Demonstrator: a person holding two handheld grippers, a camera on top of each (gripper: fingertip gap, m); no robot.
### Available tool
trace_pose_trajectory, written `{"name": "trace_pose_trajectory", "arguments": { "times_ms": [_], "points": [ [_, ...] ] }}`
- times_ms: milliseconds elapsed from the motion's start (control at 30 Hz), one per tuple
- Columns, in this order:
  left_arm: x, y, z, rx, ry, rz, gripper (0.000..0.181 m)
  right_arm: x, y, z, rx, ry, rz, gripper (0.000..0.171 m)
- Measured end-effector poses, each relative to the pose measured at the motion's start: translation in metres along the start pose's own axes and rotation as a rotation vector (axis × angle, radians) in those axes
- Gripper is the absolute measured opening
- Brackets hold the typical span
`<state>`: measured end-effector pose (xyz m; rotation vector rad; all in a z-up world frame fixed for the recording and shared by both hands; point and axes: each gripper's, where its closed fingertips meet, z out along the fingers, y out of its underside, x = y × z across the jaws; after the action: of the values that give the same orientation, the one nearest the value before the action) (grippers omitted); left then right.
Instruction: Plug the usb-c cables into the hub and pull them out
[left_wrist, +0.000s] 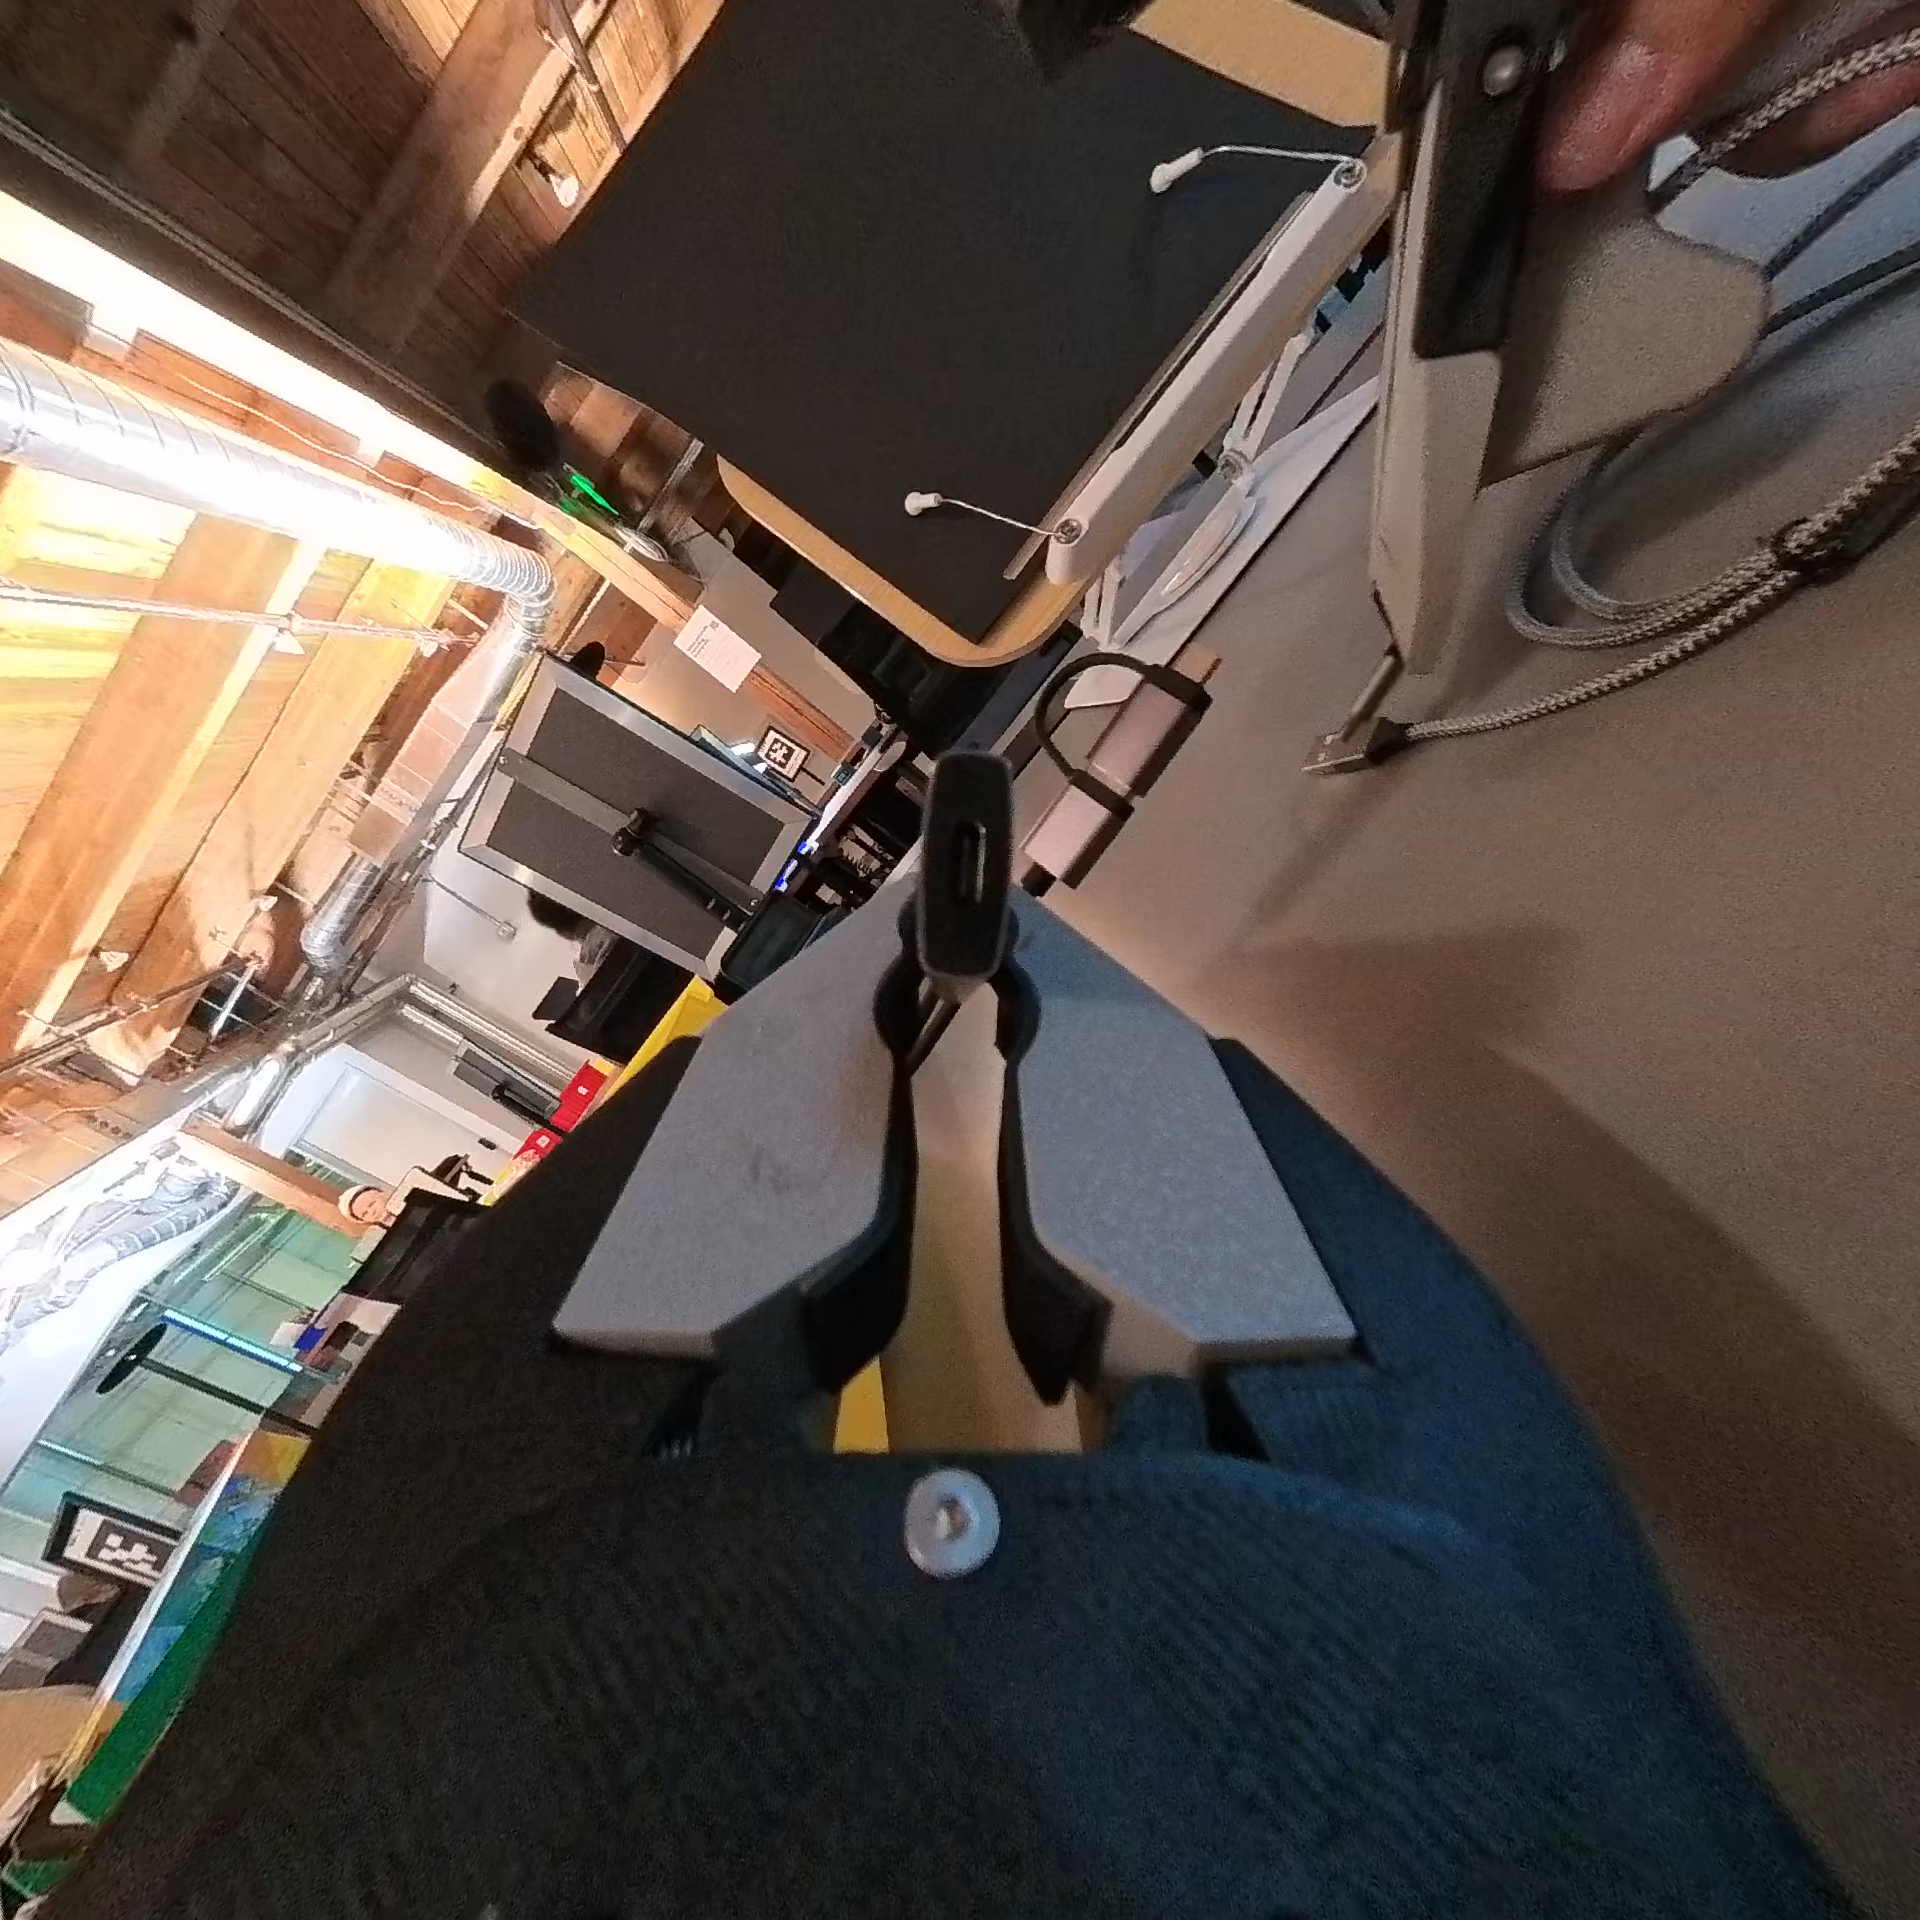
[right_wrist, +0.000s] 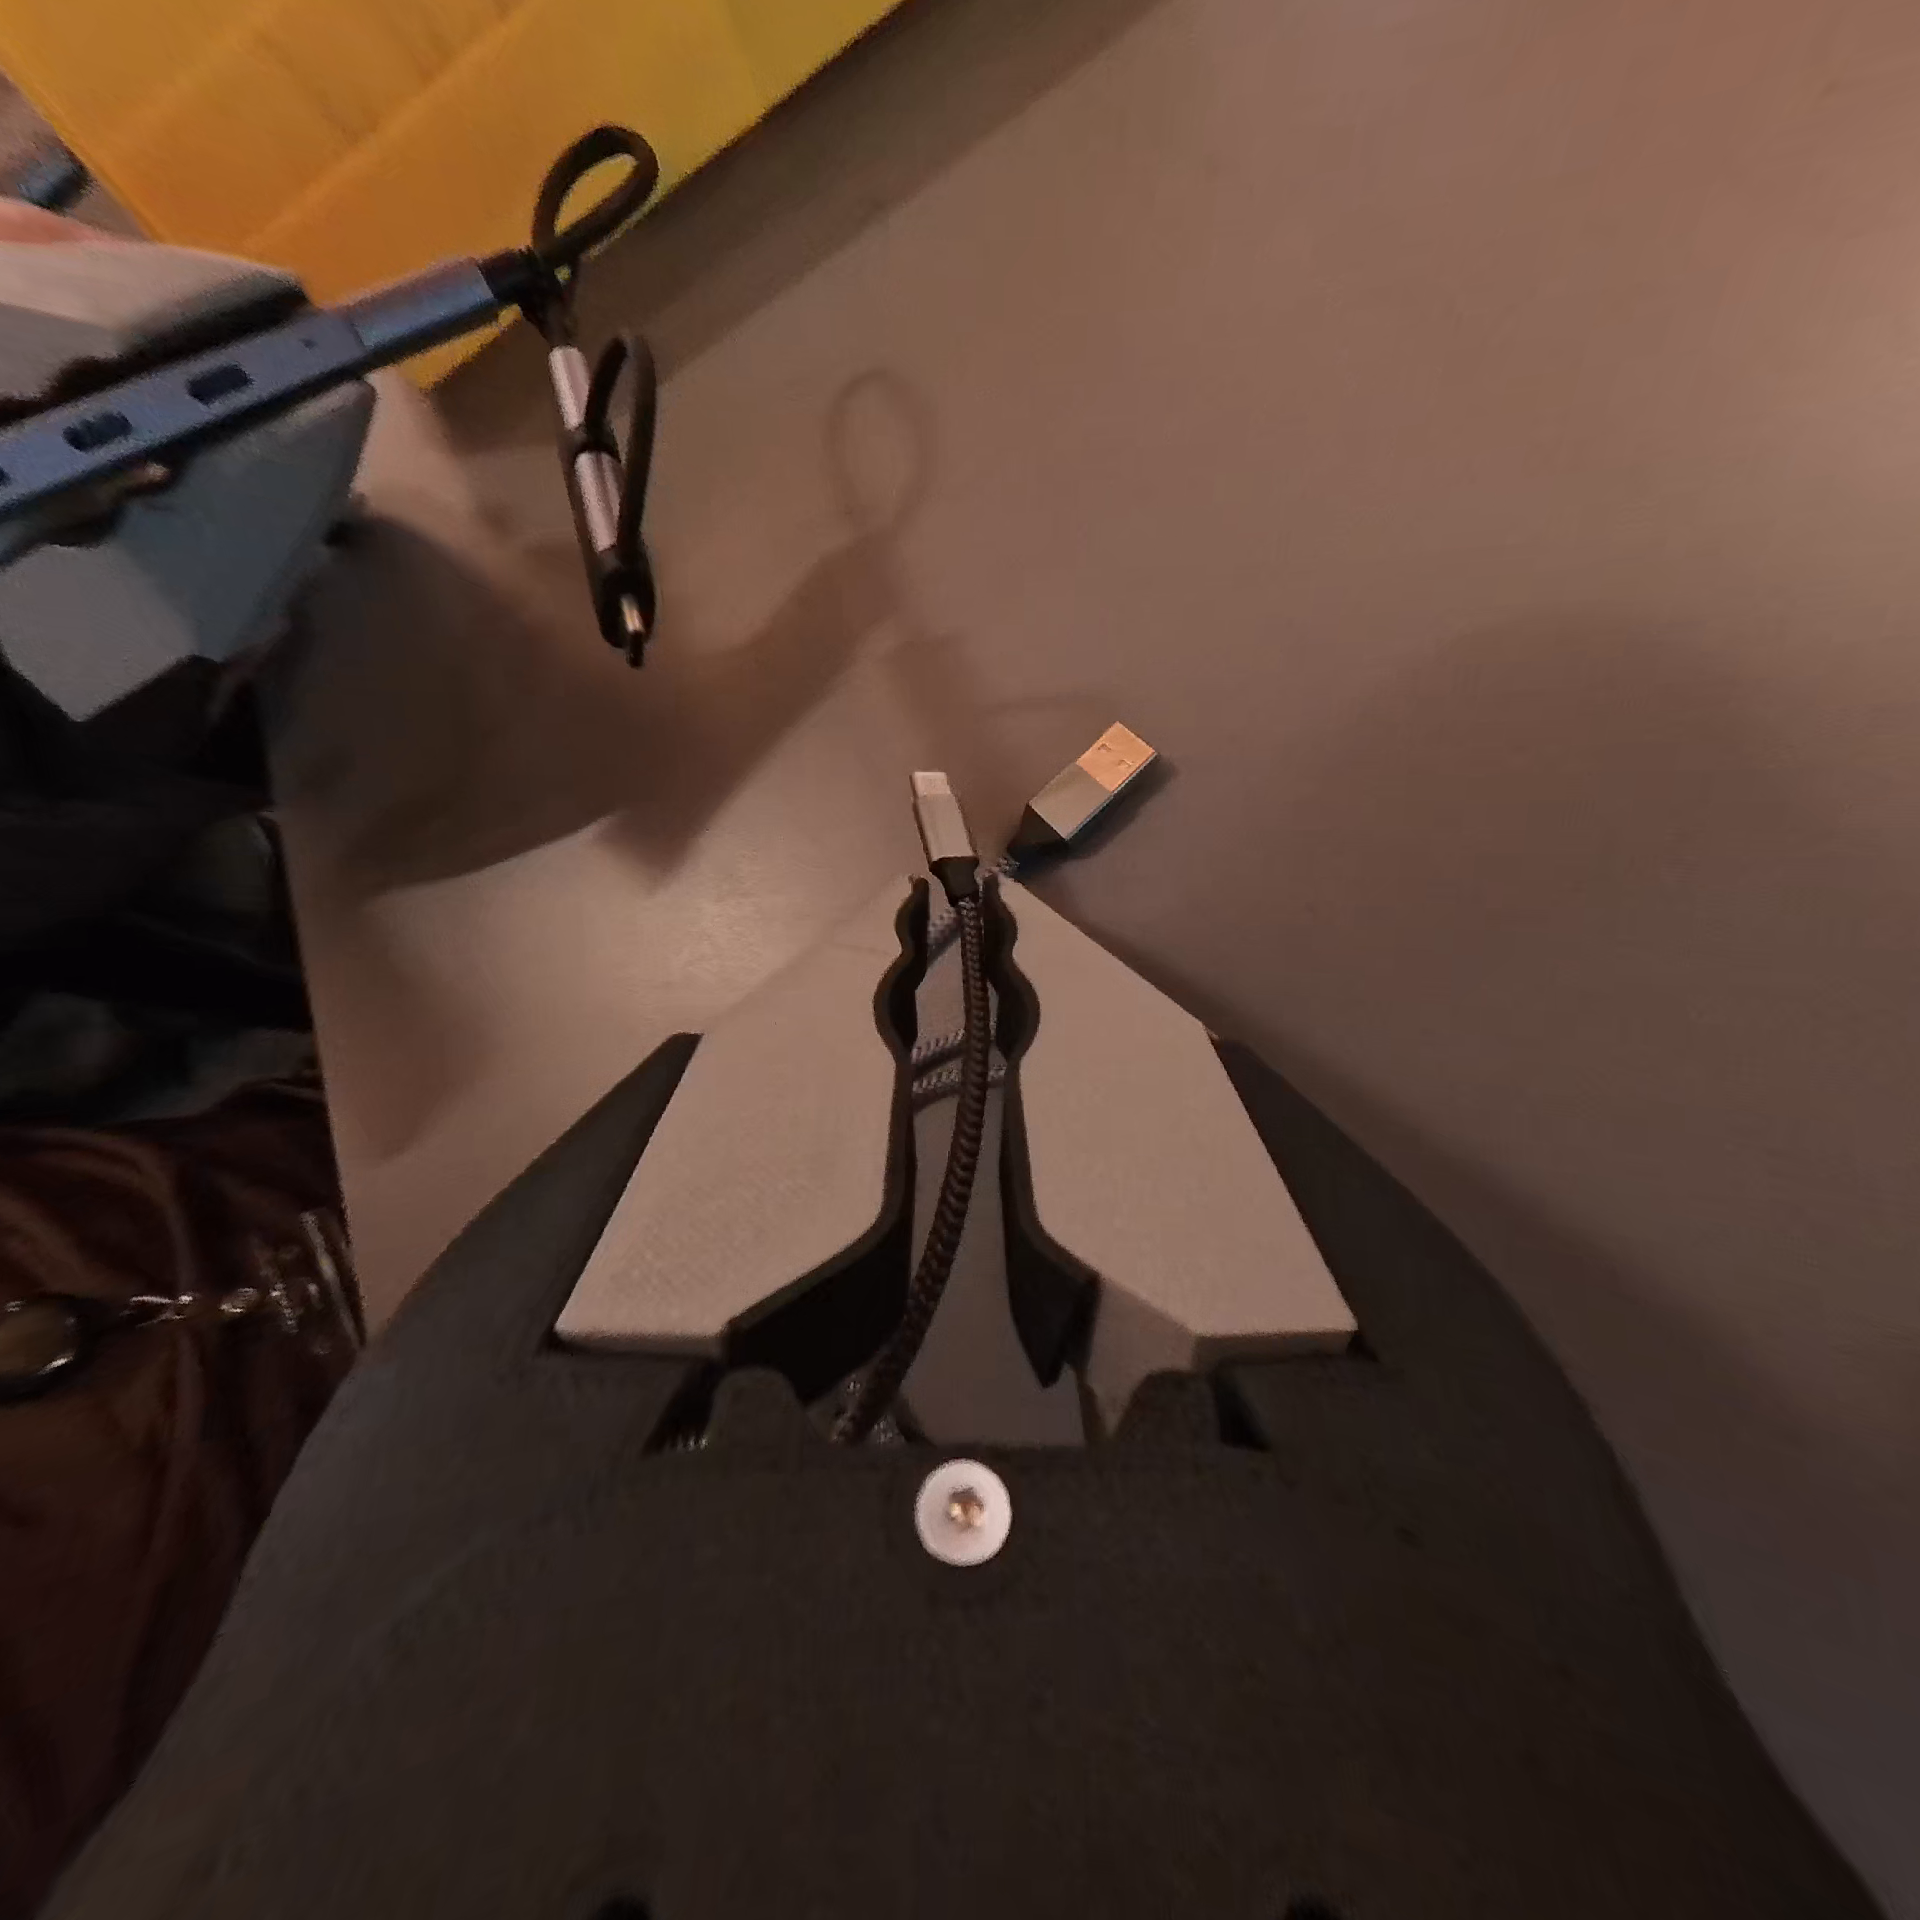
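Nearest in our right wrist view, the right gripper (right_wrist: 951, 883) has its jaws closed on a braided usb-c cable (right_wrist: 948, 1122), which runs up the slot between the fingers. Its silver usb-c plug (right_wrist: 940, 821) sticks out just past the tips, long axis in line with the fingers, nose pointing forward and slightly left, above the grey desk (right_wrist: 1455, 520). Just beside it to the right a larger usb-a plug (right_wrist: 1091, 795) lies on the desk, pointing away to the upper right.

Farther off at left, we see the left gripper (right_wrist: 156, 499) holding the hub (right_wrist: 208, 390) in the air, its long axis slanting up to the right, ports along its side. The hub's own short black lead (right_wrist: 613, 457) hangs looped from the far end, its plug pointing down.

In our left wrist view the jaws of that gripper (left_wrist: 961, 961) are clamped on the hub (left_wrist: 966, 862), seen end-on, its end port facing us. Beyond it, braided cable (left_wrist: 1662, 592) lies coiled on the desk (left_wrist: 1455, 1039).
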<state>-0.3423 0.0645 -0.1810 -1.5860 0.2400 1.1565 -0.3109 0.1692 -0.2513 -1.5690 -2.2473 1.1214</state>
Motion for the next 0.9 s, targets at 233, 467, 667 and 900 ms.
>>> {"name": "trace_pose_trajectory", "arguments": {
  "times_ms": [233,467,667,900],
  "points": [
    [0.002,0.0,0.0,0.002,0.012,0.01,0.008,-0.01,-0.005,0.0,0.059,-0.128,0.069,0.004],
    [0.01,-0.003,-0.001,0.015,0.06,0.021,0.008,-0.02,-0.009,-0.013,0.108,-0.06,-0.07,0.003],
    [0.015,-0.005,-0.002,0.027,0.108,0.0,0.008,-0.047,-0.021,-0.048,0.185,0.092,-0.277,0.003],
    [0.034,-0.02,-0.009,0.11,0.203,0.033,0.008,-0.102,-0.023,-0.033,0.087,0.092,-0.494,0.003]
  ]
}}
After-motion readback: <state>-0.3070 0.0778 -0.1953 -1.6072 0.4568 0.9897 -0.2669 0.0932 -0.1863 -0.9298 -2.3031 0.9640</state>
